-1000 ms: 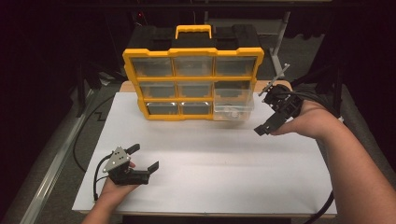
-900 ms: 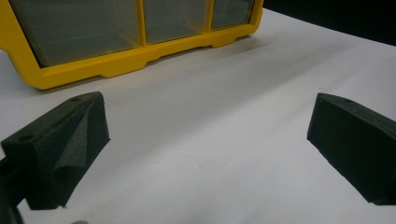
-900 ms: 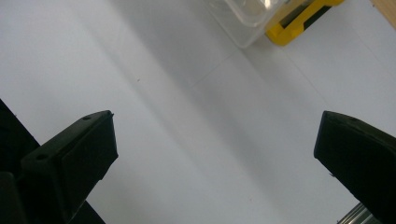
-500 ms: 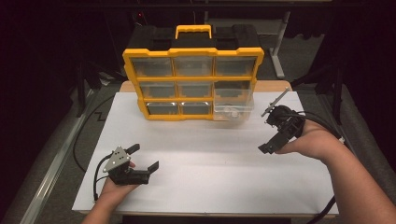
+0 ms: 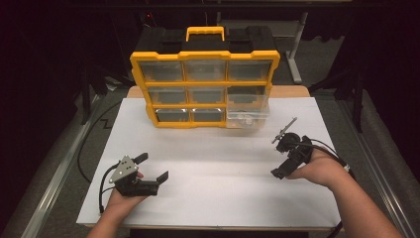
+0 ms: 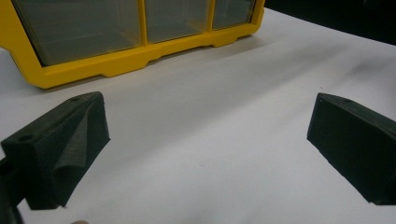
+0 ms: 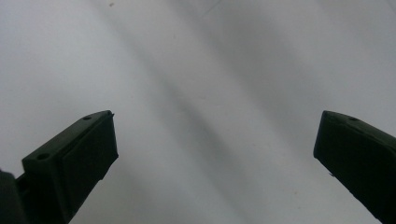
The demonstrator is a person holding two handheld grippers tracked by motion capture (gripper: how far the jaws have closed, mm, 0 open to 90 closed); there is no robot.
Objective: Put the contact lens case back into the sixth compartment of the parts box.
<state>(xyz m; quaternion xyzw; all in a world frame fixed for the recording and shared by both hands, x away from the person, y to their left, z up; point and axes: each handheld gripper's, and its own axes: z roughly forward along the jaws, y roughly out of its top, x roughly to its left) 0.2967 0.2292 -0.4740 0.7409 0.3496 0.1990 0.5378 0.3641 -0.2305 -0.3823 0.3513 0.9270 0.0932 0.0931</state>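
On the white surface (image 5: 213, 163), the yellow parts organizer (image 5: 204, 89) stands at the far edge, bottom-right drawer (image 5: 246, 117) pulled out, no readable label, while left tool (image 5: 151, 171) and right tool (image 5: 277, 157) rest wide open, empty, well apart.

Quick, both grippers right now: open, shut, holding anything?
Left gripper: open, holding nothing, over the white sheet.
Right gripper: open, holding nothing.
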